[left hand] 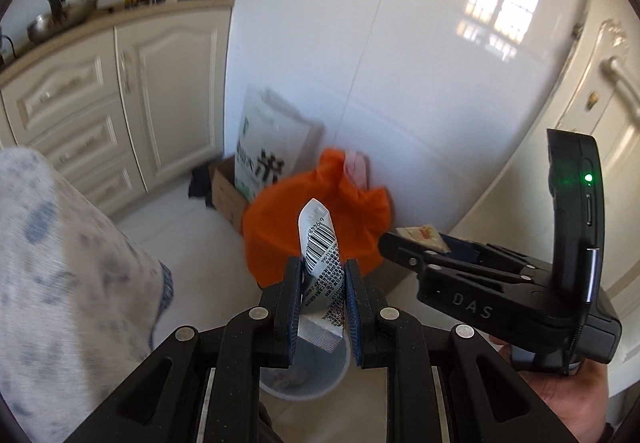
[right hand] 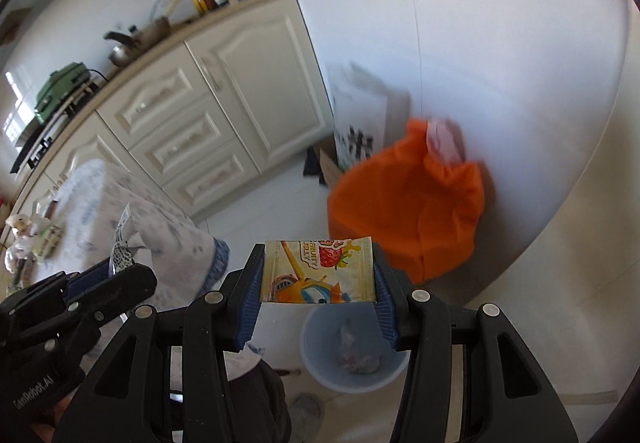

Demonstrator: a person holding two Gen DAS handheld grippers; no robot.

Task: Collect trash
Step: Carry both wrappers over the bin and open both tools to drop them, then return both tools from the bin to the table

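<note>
My left gripper (left hand: 323,275) is shut on a silver wrapper with a barcode (left hand: 320,243), held upright above a pale blue trash bin (left hand: 320,379) on the floor. My right gripper (right hand: 318,275) is shut on a yellow fruit-jelly packet (right hand: 318,271), held flat above the same bin (right hand: 316,347), which has some trash in it. The right gripper also shows in the left wrist view (left hand: 404,239) with the packet (left hand: 422,233). The left gripper shows at the lower left of the right wrist view (right hand: 116,271), with the silver wrapper (right hand: 122,243).
An orange bag (left hand: 320,211) sits on the floor against the white wall, with a rice sack (left hand: 268,147) and a cardboard box (left hand: 224,195) beside it. Cream cabinets (left hand: 120,99) stand at left. A table with a blue-patterned cloth (left hand: 60,283) is close on the left.
</note>
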